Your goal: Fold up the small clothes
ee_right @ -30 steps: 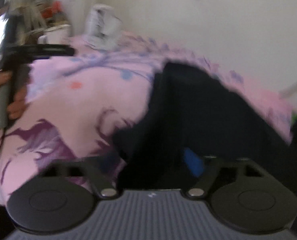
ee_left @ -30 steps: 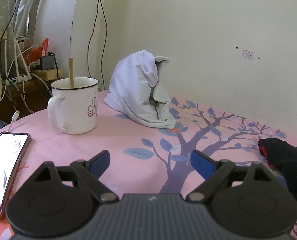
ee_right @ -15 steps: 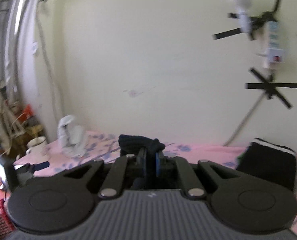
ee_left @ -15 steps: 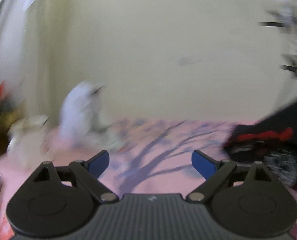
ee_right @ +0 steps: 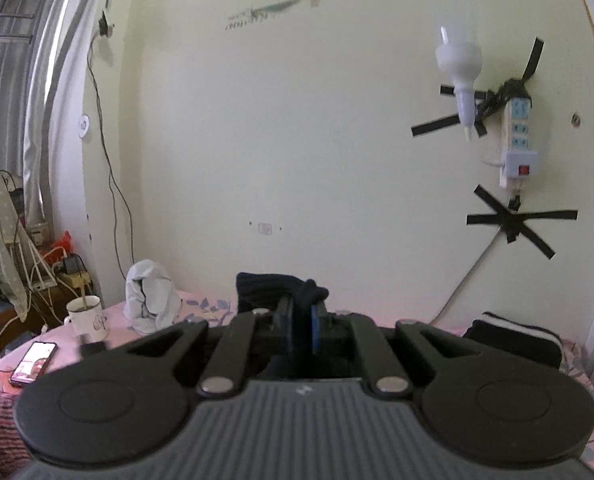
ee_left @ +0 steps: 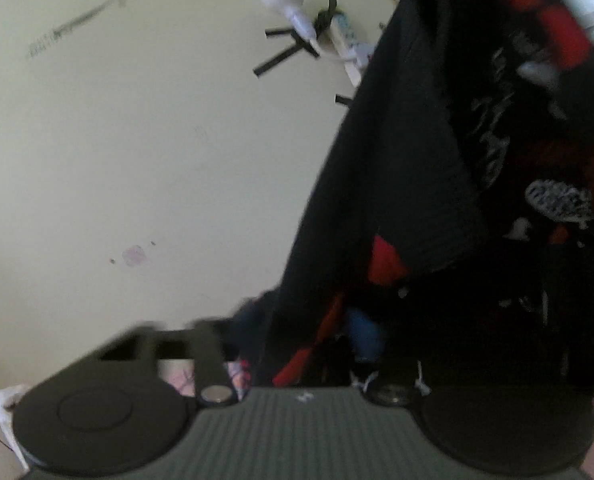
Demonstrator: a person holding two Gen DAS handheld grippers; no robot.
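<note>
Both grippers have risen off the pink table (ee_right: 201, 306) since the earlier frames, and you are now hoisting the black garment (ee_left: 437, 152) clear so it hangs free for folding. Your right gripper (ee_right: 300, 322) is pinching a bunched edge of it at 12 o'clock, jaws fully closed on the cloth. Your left gripper (ee_left: 301, 332) is closing its jaws narrow around a lower edge at 3 o'clock, spreading the piece.
</note>
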